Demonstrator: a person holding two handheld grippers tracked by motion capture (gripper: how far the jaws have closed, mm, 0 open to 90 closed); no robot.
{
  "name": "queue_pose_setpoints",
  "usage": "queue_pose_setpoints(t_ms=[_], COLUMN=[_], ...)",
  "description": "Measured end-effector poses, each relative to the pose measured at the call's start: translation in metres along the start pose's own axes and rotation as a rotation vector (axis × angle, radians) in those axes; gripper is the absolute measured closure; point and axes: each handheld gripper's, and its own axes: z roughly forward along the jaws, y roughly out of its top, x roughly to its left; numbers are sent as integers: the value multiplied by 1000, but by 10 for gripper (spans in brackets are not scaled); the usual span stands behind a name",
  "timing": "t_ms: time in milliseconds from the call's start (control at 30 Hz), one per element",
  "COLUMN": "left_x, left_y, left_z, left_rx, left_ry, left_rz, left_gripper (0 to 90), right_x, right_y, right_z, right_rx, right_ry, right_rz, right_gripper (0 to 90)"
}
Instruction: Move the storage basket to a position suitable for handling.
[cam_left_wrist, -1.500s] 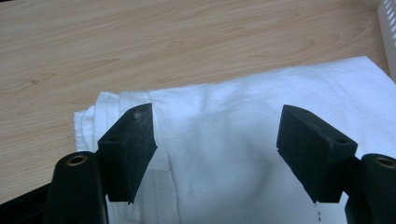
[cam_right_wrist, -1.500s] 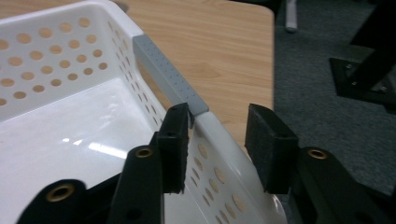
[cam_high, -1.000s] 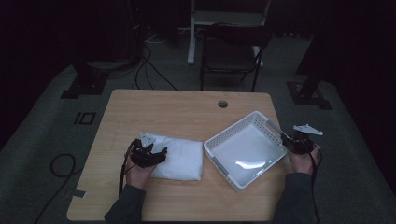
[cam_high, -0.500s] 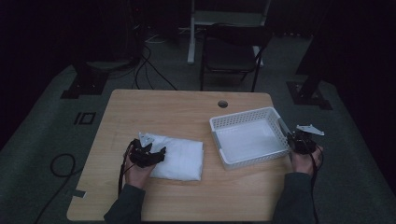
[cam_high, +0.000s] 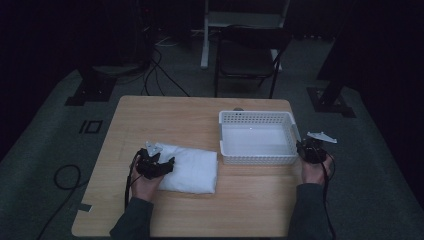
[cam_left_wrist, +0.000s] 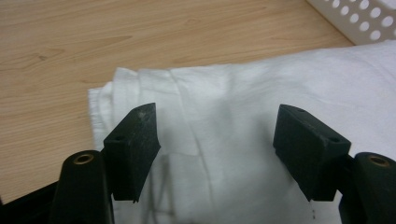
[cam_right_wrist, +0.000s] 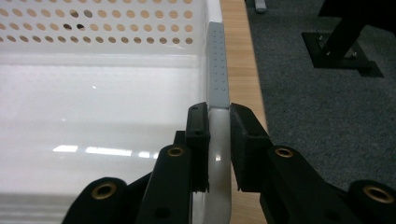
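Dim flooring surrounded the wooden surface. Right tongs, just closed, pinched the white basket by its right rim. Left tongs hung spread over the folded white cloth, seemingly not gripping it.

High view: above, looking down on whole table. 2 gripper views: close, along jaws; both share basket.

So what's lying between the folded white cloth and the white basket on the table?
Nothing: in the high view a narrow strip of bare table separates the cloth from the basket.
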Motion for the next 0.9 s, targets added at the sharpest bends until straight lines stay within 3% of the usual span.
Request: queue_pose_setpoints(t_ms=[100,167,267,333,500,667,900], left_x=[6,9,8,9,12,5,-18], left_y=[-1,-2,-5,-4,-6,-11,-18], left_z=[1,5,10,11,11,8,0], left_rx=[19,49,76,106,118,108,95], left_ry=[11,-11,-14,-27,-60,-71,-82], left_rz=[-3,4,48,48,74,128,123], left_gripper=[312,318,331,341,366,407,408], right_x=[8,12,16,18,23,27,35], right_y=[1,0,1,3,6,12,14], right_z=[3,6,8,10,15,22,26], right_rx=[14,33,34,34,33,32,30], right_ry=[19,21,-1,-2,-13,-25,-19], right_rz=[-25,-37,-20,0,30,33,36], right_gripper=[750,770,787,793,794,793,794])
